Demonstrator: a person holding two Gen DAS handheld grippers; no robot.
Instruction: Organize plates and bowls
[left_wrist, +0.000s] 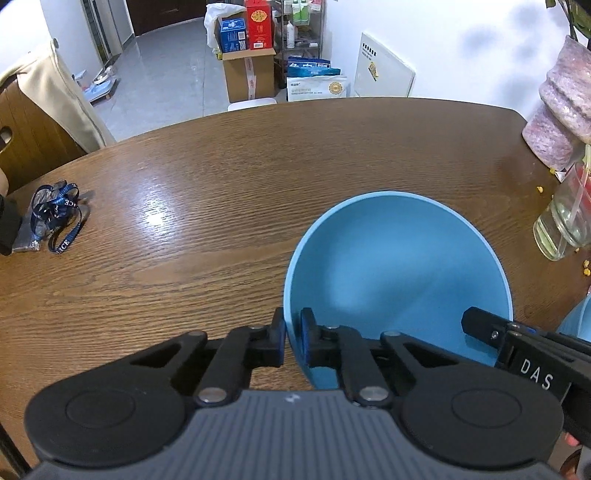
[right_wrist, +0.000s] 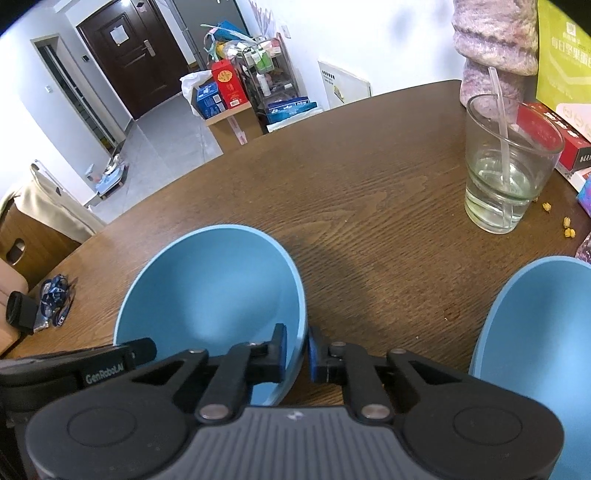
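A blue bowl (left_wrist: 399, 273) stands on the brown wooden table (left_wrist: 221, 184). My left gripper (left_wrist: 292, 334) is shut on the bowl's near-left rim, one pad outside the wall and one inside. In the right wrist view the same blue bowl (right_wrist: 210, 291) has my right gripper (right_wrist: 298, 350) shut on its near-right rim in the same way. A second blue bowl (right_wrist: 535, 332) sits on the table to the right, apart from both grippers; its edge (left_wrist: 580, 321) shows in the left wrist view. Both bowls look empty.
A glass of water with a straw (right_wrist: 509, 173) stands at the right, with a pink ribbed vase (left_wrist: 561, 107) and a red box (right_wrist: 554, 136) behind it. Yellow crumbs (right_wrist: 569, 230) lie nearby. A blue lanyard (left_wrist: 55, 214) lies at the table's left edge.
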